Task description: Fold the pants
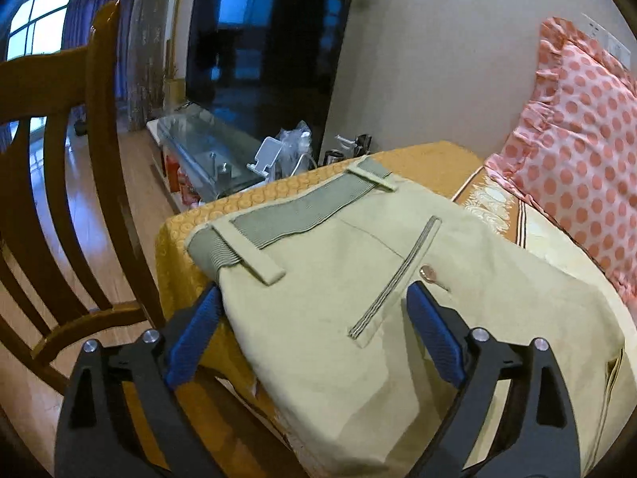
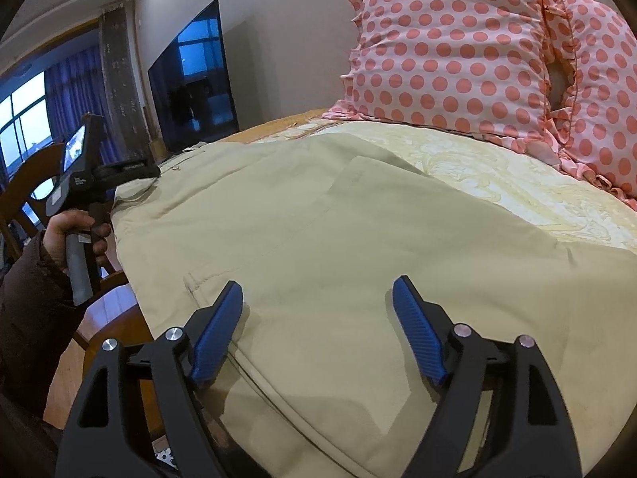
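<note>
Beige pants (image 1: 338, 298) lie flat on the yellow bed cover, waistband (image 1: 286, 215) with grey elastic toward the far end, a back pocket welt and button facing up. My left gripper (image 1: 314, 290) is open, its blue fingers astride the waist-side edge of the pants, close over the cloth. In the right wrist view the pants (image 2: 338, 239) spread across the bed. My right gripper (image 2: 318, 286) is open and empty, low over the cloth near a seam. The left gripper's handle (image 2: 85, 183) shows at the far left in a hand.
Pink polka-dot pillows (image 2: 458, 47) lean on the wall behind the bed (image 2: 537, 195). A wooden chair (image 1: 71, 159) stands left of the bed. A television (image 1: 262, 47) and a glass stand (image 1: 207, 151) with clutter sit beyond the bed's end.
</note>
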Tool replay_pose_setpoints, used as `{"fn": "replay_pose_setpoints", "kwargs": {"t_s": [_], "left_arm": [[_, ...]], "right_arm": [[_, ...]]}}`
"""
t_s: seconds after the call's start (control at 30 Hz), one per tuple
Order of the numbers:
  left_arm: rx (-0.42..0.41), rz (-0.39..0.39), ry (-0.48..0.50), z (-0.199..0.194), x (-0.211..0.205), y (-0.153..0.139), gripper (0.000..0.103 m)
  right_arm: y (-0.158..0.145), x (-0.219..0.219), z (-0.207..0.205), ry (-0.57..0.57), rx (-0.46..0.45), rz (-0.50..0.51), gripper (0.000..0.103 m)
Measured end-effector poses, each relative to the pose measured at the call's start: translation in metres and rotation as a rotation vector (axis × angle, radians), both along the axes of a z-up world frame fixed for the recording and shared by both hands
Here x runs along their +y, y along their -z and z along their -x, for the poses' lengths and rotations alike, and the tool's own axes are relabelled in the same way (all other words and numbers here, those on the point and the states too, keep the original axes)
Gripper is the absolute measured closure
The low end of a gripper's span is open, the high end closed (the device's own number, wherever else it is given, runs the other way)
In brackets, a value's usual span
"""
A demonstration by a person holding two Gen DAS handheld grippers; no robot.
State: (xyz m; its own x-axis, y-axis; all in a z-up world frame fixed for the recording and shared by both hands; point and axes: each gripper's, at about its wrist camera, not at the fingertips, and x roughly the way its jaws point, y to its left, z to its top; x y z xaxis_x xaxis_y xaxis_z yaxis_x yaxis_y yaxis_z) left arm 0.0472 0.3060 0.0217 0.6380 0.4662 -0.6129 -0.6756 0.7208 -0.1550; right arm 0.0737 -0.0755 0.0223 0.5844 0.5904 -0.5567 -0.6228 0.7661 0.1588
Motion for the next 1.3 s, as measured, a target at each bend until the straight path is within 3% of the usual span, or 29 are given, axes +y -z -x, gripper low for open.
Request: {"fn": "replay_pose_setpoints", "kwargs": {"t_s": [0.07,0.17,0.23,0.33,0.43,0.47,0.53,0.57,0.7,0.8,0.9,0.93,1.0,1.1,1.2,1.3], "left_arm": [[-0.038,0.019,0.028,0.004,-0.001,0.0,0.013],[-0.152,0.118,0.149,0.012,-0.006,-0.001,0.025],[-0.183,0.162,0.195,0.014,-0.009,-0.001,0.031],[-0.278,0.264,0.2,0.025,0.001,0.001,0.043],[-0.338,0.397,0.16,0.033,0.023,0.004,0.082],[-0.328,0.429,0.147,0.031,0.028,0.006,0.09],[-0.317,0.471,0.141,0.03,0.032,0.006,0.093],[-0.303,0.457,0.14,0.029,0.03,0.002,0.094],[-0.261,0.27,0.202,0.017,-0.005,-0.039,0.095],[-0.255,0.081,0.379,-0.002,-0.078,-0.092,0.095],[-0.245,-0.06,0.589,-0.012,-0.163,-0.118,0.094],[-0.238,-0.118,0.705,-0.013,-0.208,-0.122,0.094],[-0.219,-0.177,0.886,-0.011,-0.27,-0.117,0.093],[-0.086,-0.239,1.172,-0.004,-0.362,-0.074,0.093],[0.059,-0.211,1.303,0.0,-0.394,-0.029,0.093],[0.057,-0.243,1.305,0.01,-0.4,-0.019,0.093]], "right_arm": [[0.0,0.0,0.0,-0.003,-0.002,-0.006,0.021],[0.001,0.001,0.001,-0.007,-0.009,-0.011,0.019],[0.001,0.001,0.001,-0.008,-0.01,-0.013,0.019],[0.001,0.001,0.001,-0.01,-0.011,-0.014,0.019],[0.001,0.001,0.001,-0.009,-0.01,-0.015,0.019],[0.001,0.0,0.001,-0.009,-0.009,-0.017,0.019],[0.0,-0.002,0.0,-0.006,0.008,-0.033,0.019],[-0.001,-0.004,-0.001,-0.005,0.02,-0.048,0.019],[-0.014,-0.031,0.003,0.024,0.053,-0.155,0.019],[-0.029,-0.067,0.016,0.102,0.0,-0.209,0.019],[-0.04,-0.116,0.026,0.246,-0.036,-0.252,0.019],[-0.042,-0.132,0.029,0.296,-0.038,-0.266,0.019],[-0.041,-0.172,0.033,0.406,-0.021,-0.322,0.019],[-0.035,-0.22,0.037,0.529,0.041,-0.411,0.019],[-0.029,-0.251,0.04,0.579,0.09,-0.503,0.019],[-0.028,-0.261,0.035,0.578,0.115,-0.518,0.019]]}}
